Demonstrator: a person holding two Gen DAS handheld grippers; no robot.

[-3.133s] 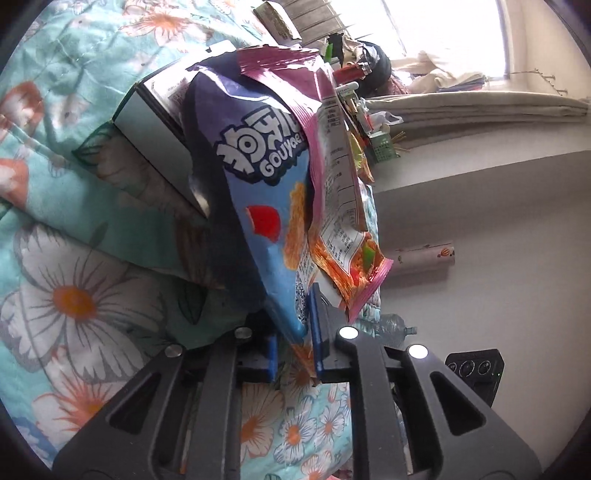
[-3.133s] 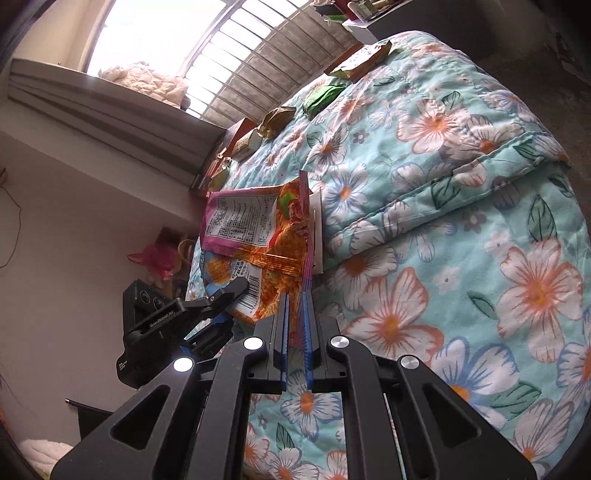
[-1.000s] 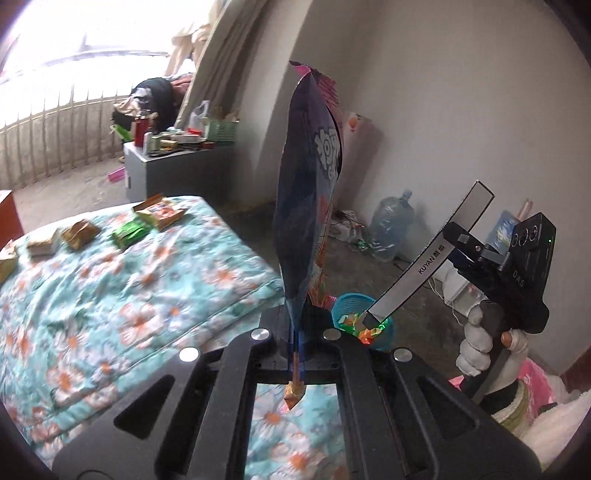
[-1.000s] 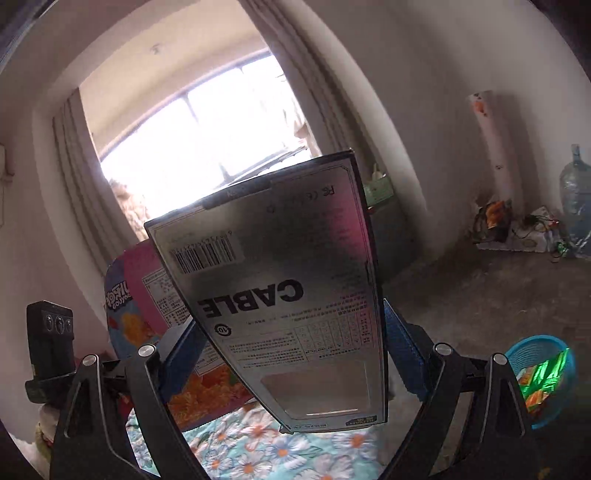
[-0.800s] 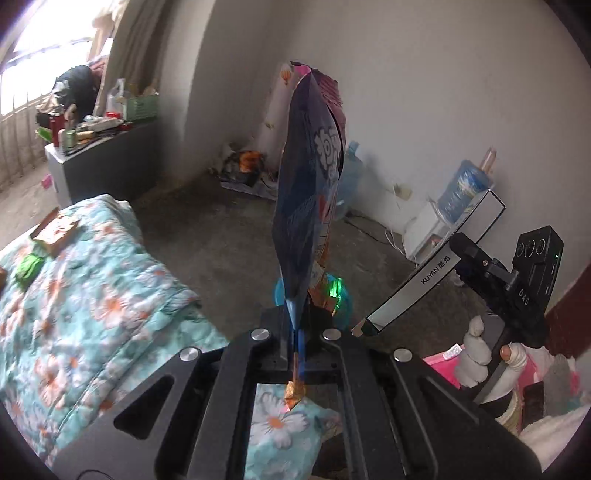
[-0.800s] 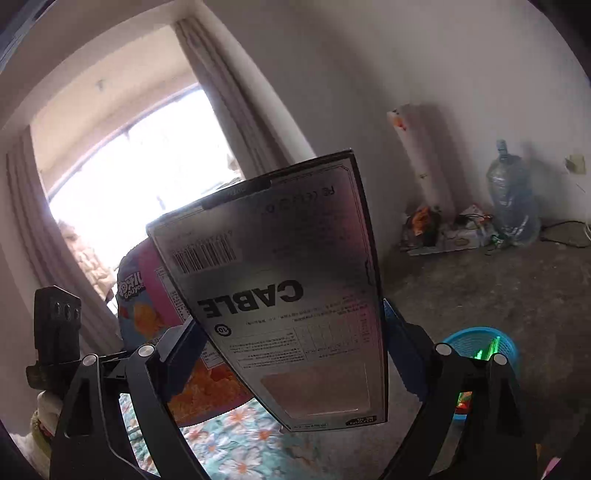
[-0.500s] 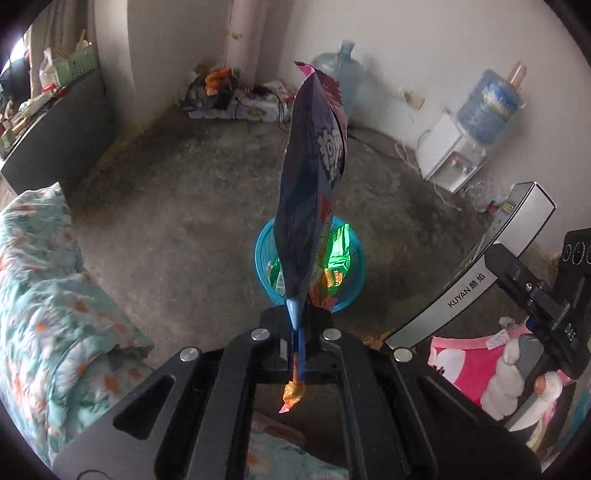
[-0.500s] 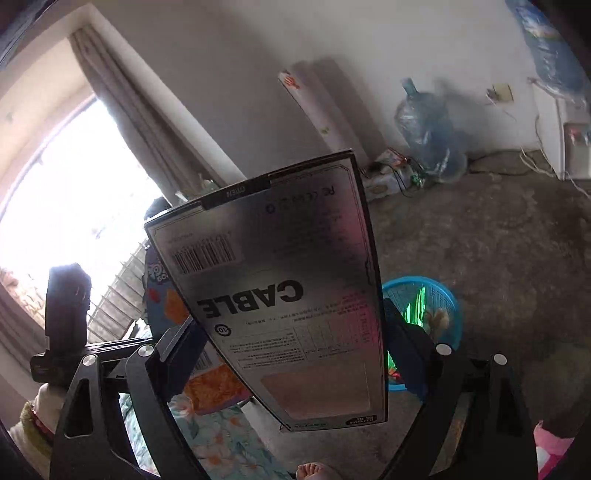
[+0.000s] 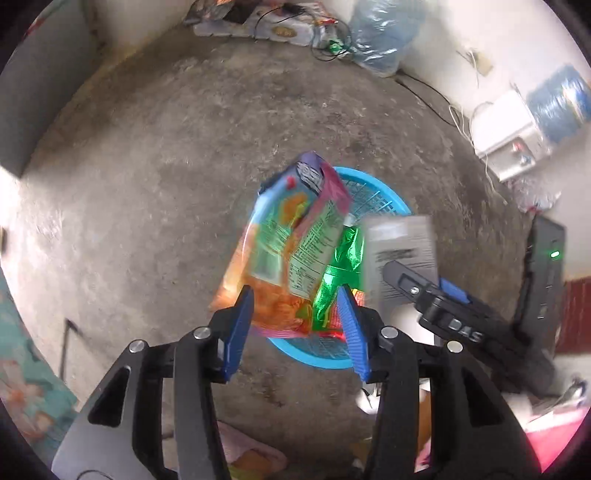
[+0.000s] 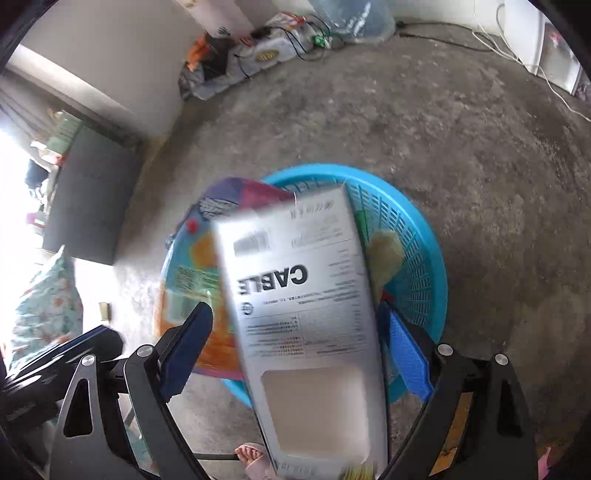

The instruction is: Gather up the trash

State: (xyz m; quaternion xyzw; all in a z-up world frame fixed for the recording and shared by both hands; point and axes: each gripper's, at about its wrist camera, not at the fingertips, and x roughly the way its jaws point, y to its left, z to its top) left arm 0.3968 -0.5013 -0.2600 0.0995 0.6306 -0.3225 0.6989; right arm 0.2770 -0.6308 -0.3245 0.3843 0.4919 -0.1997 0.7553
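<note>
Toes [image 10: 248,451] show below right tool [image 10: 295,354] only

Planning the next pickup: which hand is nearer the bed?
Probably left. The left gripper sits on the bed side of the right gripper; both hang open above the basket.

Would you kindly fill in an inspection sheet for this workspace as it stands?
Surface: bare grey concrete floor.
Job's things: colourful snack bag and grey "CABLE" cardboard box, both blurred, above the round blue plastic basket, which already holds a green wrapper.
Clutter: heap of oddments by the wall.
Grippers: left gripper open; right gripper open.
Cables: white cord trailing from a white appliance.
Surroundings: clear water jug, floral bedding.
</note>
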